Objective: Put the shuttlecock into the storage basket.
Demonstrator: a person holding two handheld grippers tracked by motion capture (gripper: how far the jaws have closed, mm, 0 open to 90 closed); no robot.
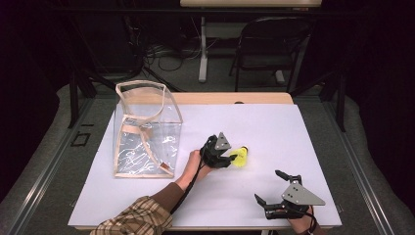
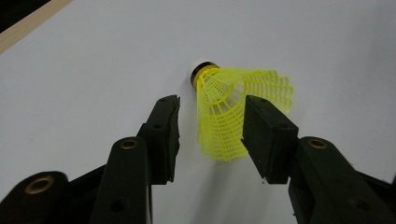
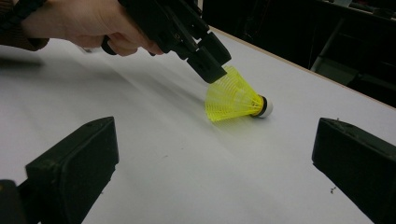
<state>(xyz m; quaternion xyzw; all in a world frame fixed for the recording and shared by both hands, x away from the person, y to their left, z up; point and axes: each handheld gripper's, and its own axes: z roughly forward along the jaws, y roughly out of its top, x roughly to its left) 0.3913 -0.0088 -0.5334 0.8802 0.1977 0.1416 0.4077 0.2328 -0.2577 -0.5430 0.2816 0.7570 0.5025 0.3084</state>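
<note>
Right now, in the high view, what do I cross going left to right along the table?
Clear plastic bag → left gripper → yellow shuttlecock → right gripper.

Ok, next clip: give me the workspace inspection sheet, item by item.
Surface: white table top, wooden far edge.
Job's things: yellow shuttlecock lying on its side; clear plastic bag standing upright at the left.
Clutter: nothing seen.
Grippers: left gripper straddles the shuttlecock's skirt, one pad at the skirt, the other apart from it; right gripper open, holding nothing.
Cables: black cable along the left forearm; more on the floor behind.
Surroundings: dark room, folding chair.
</note>
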